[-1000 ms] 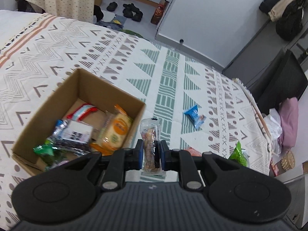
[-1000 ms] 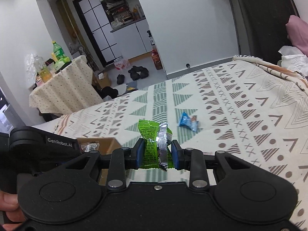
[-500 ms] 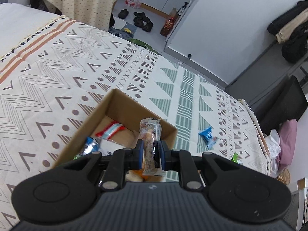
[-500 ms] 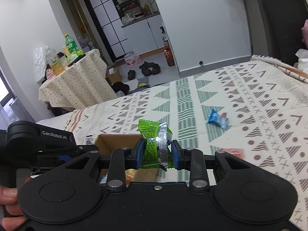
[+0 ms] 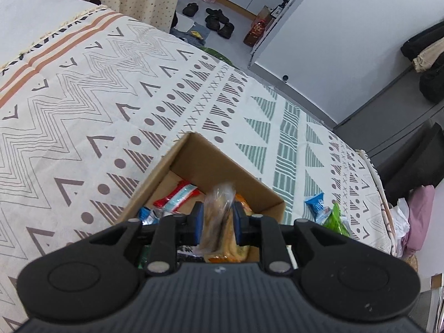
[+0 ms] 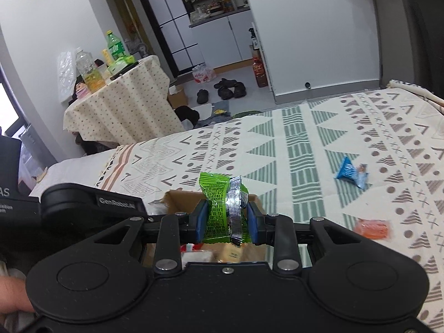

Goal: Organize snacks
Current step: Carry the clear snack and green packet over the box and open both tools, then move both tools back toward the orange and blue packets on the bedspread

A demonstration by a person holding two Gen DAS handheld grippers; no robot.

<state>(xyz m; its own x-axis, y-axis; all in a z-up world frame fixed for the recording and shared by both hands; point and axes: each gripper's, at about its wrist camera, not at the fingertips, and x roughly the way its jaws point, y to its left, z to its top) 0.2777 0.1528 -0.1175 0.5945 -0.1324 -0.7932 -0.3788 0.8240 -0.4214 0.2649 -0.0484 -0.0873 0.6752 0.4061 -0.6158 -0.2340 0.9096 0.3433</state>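
Your left gripper (image 5: 217, 223) pinches a clear-wrapped brown snack bar (image 5: 215, 219) over the open cardboard box (image 5: 194, 149); right gripper (image 6: 226, 222) pinches a crinkly green foil packet (image 6: 219, 208) beside it. Releasing together risks collision or spill.

Dark shoes (image 6: 222, 90) near a dotted-cloth table (image 6: 119, 111) holding bottles (image 6: 115, 47)

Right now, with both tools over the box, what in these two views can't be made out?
- Left wrist view: the clear-wrapped bar in the left tool is motion-blurred; its label is unreadable.
- Left wrist view: the tool body hides the near half of the cardboard box.
- Right wrist view: the green packet in the right tool has print too small to read.
- Right wrist view: the orange packet is blurred.
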